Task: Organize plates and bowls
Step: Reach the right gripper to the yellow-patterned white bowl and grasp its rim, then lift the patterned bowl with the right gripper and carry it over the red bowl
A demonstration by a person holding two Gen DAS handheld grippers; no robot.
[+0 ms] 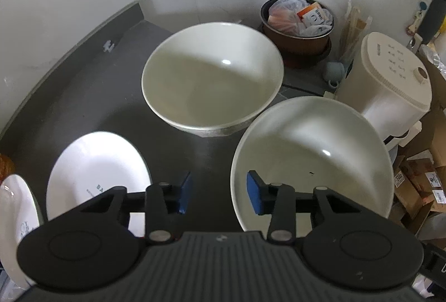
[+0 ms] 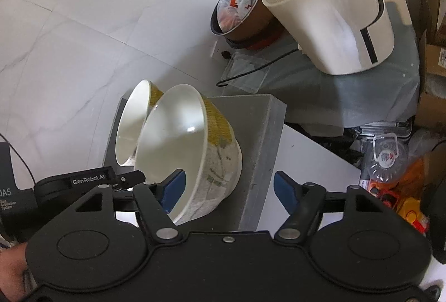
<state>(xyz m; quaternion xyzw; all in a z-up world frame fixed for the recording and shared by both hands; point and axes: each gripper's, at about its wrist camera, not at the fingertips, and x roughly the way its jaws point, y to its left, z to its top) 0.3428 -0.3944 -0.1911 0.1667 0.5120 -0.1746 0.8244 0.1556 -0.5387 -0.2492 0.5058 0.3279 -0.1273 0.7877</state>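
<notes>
Two big cream bowls sit on the dark grey worktop (image 1: 92, 95), both empty and glossy inside. The far bowl (image 1: 211, 79) stands upright toward the back, and the near bowl (image 1: 309, 160) is just in front and to the right of it, rims nearly touching. The left hand-held gripper (image 1: 218, 192) hovers low with its blue pads spread fairly wide; the near bowl's rim runs between the pads, with the right one over its inside, but nothing is gripped. Left of that are two white plates, a bigger plate (image 1: 94, 171) with some grey printed lettering and a second plate (image 1: 15, 215) cut off at the frame edge. Only the left wrist view shows those plates. The right wrist view is the one that shows the bowls' outsides: mustard-yellow hatching under the rim and a pale leafy pattern lower down. The right hand-held gripper (image 2: 228, 189) is wide open too, with the near bowl's wall between its blue pads; the left pad sits inside the bowl, the other well clear on the outside. That view also shows the worktop as a thick slab with a square corner, and the left gripper poking in at the left edge. Behind everything there's a cream electric kettle (image 1: 390, 79) and a brown pot (image 1: 298, 31) stuffed with plastic bags and packets.
</notes>
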